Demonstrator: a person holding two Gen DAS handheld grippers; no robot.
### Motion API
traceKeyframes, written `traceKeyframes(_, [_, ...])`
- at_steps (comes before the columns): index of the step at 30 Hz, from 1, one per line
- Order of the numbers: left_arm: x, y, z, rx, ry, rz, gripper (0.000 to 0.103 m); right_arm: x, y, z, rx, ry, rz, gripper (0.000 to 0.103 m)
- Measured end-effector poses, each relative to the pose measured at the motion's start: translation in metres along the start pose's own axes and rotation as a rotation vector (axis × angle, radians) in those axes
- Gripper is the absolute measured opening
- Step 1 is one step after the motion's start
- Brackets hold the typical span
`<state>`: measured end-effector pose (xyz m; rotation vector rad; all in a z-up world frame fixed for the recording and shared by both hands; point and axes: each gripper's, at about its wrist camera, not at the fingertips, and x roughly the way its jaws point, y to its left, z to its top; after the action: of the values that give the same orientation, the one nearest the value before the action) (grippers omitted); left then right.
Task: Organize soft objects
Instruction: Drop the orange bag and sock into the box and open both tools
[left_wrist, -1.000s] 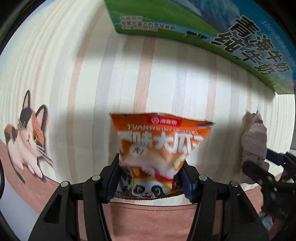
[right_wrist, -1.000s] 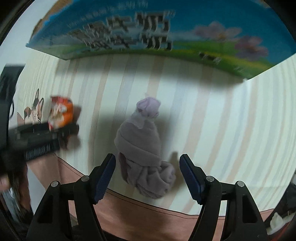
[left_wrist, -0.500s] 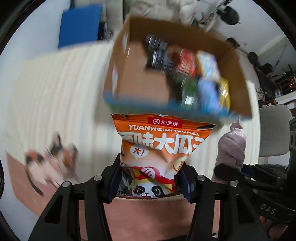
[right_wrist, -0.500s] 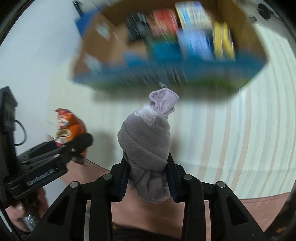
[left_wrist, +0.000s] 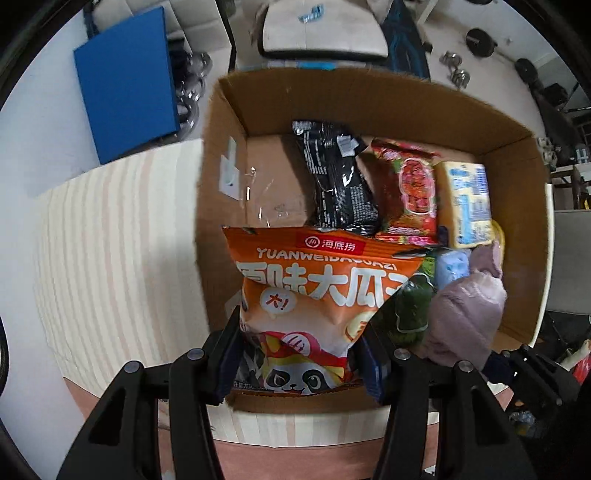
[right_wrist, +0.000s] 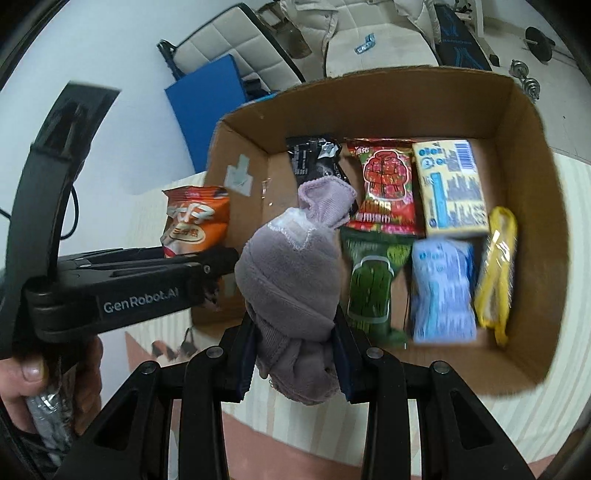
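Both tools rose; orange bag (left_wrist: 317, 306) hides box (left_wrist: 369, 96) floor.

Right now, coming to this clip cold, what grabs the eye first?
Two held things dominate: a bright orange snack bag with a panda print, pinched in the left gripper, and a rolled mauve-grey sock bundle, clamped in the right gripper. Both hang over an open brown cardboard box on the striped table; packets lie side by side along the box's right part, its left floor bare.
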<state>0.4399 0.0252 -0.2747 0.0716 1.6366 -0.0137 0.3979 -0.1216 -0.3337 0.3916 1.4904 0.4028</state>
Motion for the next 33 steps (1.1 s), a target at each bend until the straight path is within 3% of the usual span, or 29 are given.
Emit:
traceKeyframes(6, [0.047,-0.009,0.015,0.056,0.099,0.066,0.054,0.046,0.0,0.013,-0.018,0.09,-0.044,0.042])
traceKeyframes(10, [0.059,-0.001,0.015,0.014,0.116,0.026,0.054,0.057,-0.006,0.016,-0.002,0.101,-0.066,0.066])
traceKeyframes(11, [0.06,0.002,0.015,0.003,0.116,0.016,0.054,0.056,-0.007,0.017,0.004,0.095,-0.058,0.068])
traceKeyframes(15, [0.056,0.009,0.014,-0.004,0.091,0.024,0.054,0.054,-0.01,0.02,0.004,0.092,-0.084,0.068])
traceKeyframes(16, [0.054,0.009,0.014,-0.004,0.13,0.011,0.054,0.053,-0.011,0.02,0.007,0.094,-0.087,0.068])
traceKeyframes(20, [0.049,0.011,0.011,-0.012,0.125,0.012,0.054,0.043,-0.017,0.018,0.007,0.089,-0.112,0.068])
traceKeyframes(25, [0.022,0.007,0.001,-0.035,0.089,-0.016,0.054,0.025,-0.027,0.011,-0.007,0.075,-0.163,0.068])
traceKeyframes(26, [0.019,0.006,-0.003,-0.042,0.077,-0.024,0.054,0.019,-0.028,0.008,-0.012,0.072,-0.176,0.073])
traceKeyframes(27, [0.013,0.006,-0.007,-0.047,0.053,-0.027,0.063,0.013,-0.028,0.005,-0.018,0.069,-0.195,0.079])
traceKeyframes(28, [0.009,0.005,-0.009,-0.05,0.029,-0.026,0.07,0.008,-0.031,0.002,-0.026,0.063,-0.222,0.094])
traceKeyframes(29, [0.002,0.002,-0.015,-0.053,-0.003,-0.025,0.085,0.002,-0.034,-0.001,-0.037,0.056,-0.25,0.101])
traceKeyframes(30, [-0.005,-0.002,-0.022,-0.056,-0.03,-0.028,0.093,-0.003,-0.036,-0.004,-0.043,0.052,-0.267,0.101])
traceKeyframes(33, [-0.017,-0.005,-0.034,-0.08,-0.089,-0.049,0.101,-0.016,-0.046,-0.012,-0.039,0.046,-0.314,0.102])
